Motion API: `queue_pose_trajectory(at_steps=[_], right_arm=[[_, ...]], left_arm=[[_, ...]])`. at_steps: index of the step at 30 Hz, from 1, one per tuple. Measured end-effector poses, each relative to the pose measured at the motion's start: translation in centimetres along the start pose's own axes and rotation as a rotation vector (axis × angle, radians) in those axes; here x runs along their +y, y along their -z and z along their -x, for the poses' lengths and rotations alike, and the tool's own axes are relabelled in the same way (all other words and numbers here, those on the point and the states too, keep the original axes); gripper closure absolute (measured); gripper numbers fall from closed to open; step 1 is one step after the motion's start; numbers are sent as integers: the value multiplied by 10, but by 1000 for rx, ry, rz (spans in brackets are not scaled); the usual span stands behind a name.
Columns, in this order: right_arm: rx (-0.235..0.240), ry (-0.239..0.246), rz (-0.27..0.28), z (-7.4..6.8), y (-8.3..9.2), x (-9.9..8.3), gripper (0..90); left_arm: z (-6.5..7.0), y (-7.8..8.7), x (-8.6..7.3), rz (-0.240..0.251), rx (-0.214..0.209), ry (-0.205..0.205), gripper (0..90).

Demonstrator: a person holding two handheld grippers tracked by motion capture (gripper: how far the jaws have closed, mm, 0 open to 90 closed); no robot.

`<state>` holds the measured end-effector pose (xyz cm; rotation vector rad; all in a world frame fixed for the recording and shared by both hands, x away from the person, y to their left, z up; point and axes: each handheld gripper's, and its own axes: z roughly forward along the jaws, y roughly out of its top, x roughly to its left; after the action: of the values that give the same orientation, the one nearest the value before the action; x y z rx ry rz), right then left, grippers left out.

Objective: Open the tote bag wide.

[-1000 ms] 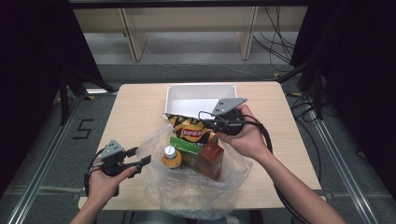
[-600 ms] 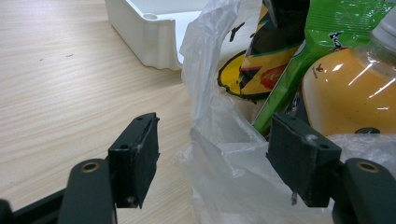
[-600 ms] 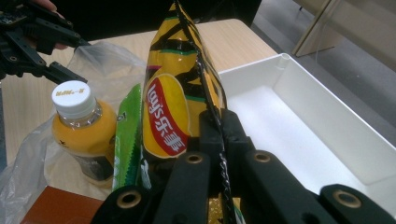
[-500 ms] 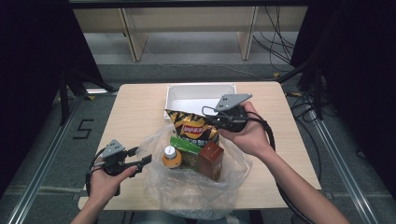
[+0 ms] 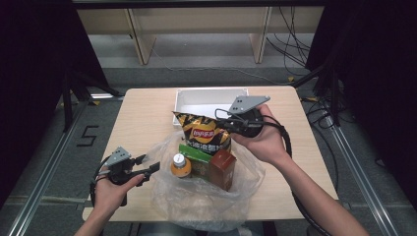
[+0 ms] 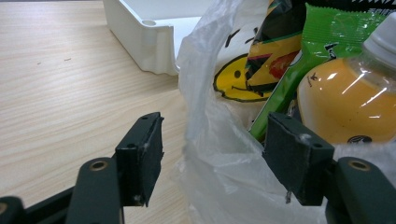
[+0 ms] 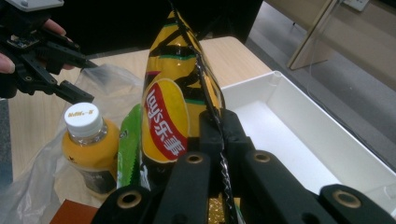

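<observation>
Right now my right claw (image 5: 223,122) is clamped on the sealed edge of the crisp bag (image 5: 205,135), its pads pinched flat on the seam as the right gripper view shows; the yellow-and-black packet (image 7: 175,93) stands upright above the plastic bag (image 5: 196,196), lifted partly out of it, at about one o'clock from the bag's middle. Just behind it, at twelve o'clock, sits the white tray (image 5: 196,98) on the wooden surface (image 5: 142,118). My left claw (image 5: 147,164) stands apart at nine o'clock of the bag's mouth; its jaws have just been closing a little, yet they remain wide, and in the left gripper view the thin plastic film (image 6: 219,158) lies between the pads without being pressed. Inside the bag, the orange juice bottle (image 5: 180,166) stands at its left, a green packet (image 5: 196,156) beside it, and a brown carton (image 5: 223,169) at the right.
</observation>
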<state>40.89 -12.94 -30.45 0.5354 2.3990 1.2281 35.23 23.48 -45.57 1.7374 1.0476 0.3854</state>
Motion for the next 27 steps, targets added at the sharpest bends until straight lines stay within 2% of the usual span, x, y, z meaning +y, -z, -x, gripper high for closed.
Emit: queue_pose_trajectory(at_steps=[1,2,5,6,7,8,10,13,14,15,16,17,21,22,27], right_arm=[[-17,6,10,0,1,1,900],[-12,-9,10,-1,2,1,900],[-6,-1,20,2,4,3,900],[-17,-3,32,3,4,3,900],[-14,-23,25,3,5,3,900],[-12,-5,35,4,4,3,900],[-14,-16,26,5,6,4,900],[-36,-1,40,4,7,7,900],[-20,-11,43,3,8,8,900],[-28,-5,49,3,9,9,900],[-25,-21,44,2,10,10,900],[-30,0,56,3,10,11,900],[-30,-2,52,5,12,14,900],[-17,-18,50,4,12,14,900],[-34,-6,75,4,12,16,900]], left_arm=[[0,0,0,2,0,2,376],[0,0,0,4,1,2,381],[-1,-2,-1,1,2,8,381],[-2,-2,-1,0,1,7,379],[-2,-2,-1,2,0,9,378],[-1,-2,0,3,-2,11,377],[-1,-2,0,6,-5,16,376],[0,0,0,11,-6,15,376],[0,0,0,12,-8,16,376],[0,0,1,13,-8,16,377],[0,0,1,15,-10,18,377],[-1,-1,1,12,-9,17,378],[-1,-2,0,8,-7,19,380],[-1,-2,0,7,-8,20,381],[1,-2,-1,6,-7,27,380]])
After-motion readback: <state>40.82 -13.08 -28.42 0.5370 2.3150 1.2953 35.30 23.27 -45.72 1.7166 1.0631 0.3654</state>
